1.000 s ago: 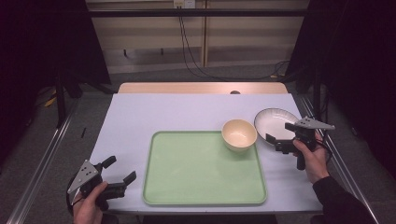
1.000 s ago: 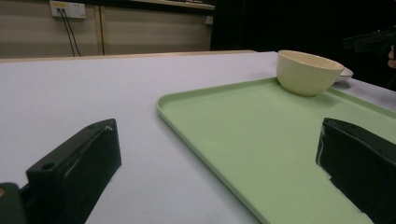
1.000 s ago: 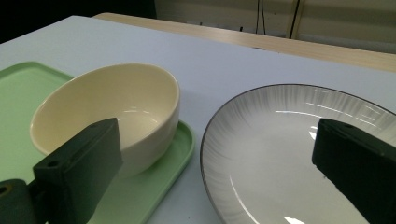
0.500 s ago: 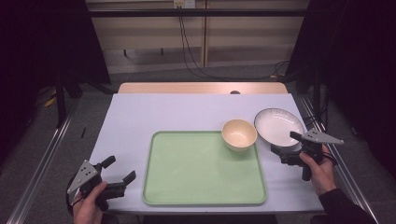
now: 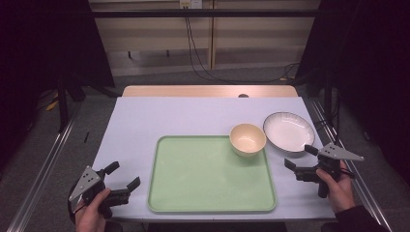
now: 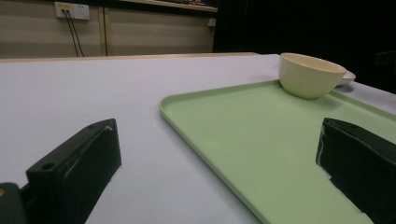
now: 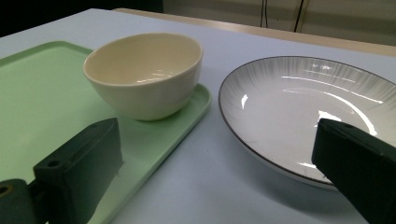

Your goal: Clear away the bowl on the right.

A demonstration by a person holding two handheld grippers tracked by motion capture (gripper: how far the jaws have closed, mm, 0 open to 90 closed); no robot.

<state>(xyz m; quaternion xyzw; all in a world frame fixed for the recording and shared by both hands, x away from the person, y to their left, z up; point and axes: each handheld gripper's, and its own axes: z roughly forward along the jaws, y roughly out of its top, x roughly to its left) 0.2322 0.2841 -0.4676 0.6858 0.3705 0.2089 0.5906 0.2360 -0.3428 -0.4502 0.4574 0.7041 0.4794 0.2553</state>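
A cream bowl (image 5: 247, 139) stands on the far right corner of a light green tray (image 5: 203, 179). Just right of the tray lies a white plate with a dark rim (image 5: 288, 131) on the pale table. My right gripper (image 5: 300, 158) is open near the table's right edge, a little in front of the plate, with nothing between its jaws. In the right gripper view the bowl (image 7: 144, 74) and plate (image 7: 308, 112) lie just ahead. My left gripper (image 5: 122, 176) is open at the front left, beside the tray's left edge, holding nothing. Its view shows the tray (image 6: 261, 140) and bowl (image 6: 310, 74).
The pale table (image 5: 159, 116) is bare behind the tray and on its left. A wooden strip (image 5: 208, 91) runs along its far edge. Cables hang down the back wall. Metal rails flank the table on the floor.
My right gripper has drawn back from the plate toward the front edge, and the plate now lies flat on the table. The left gripper has stayed put.
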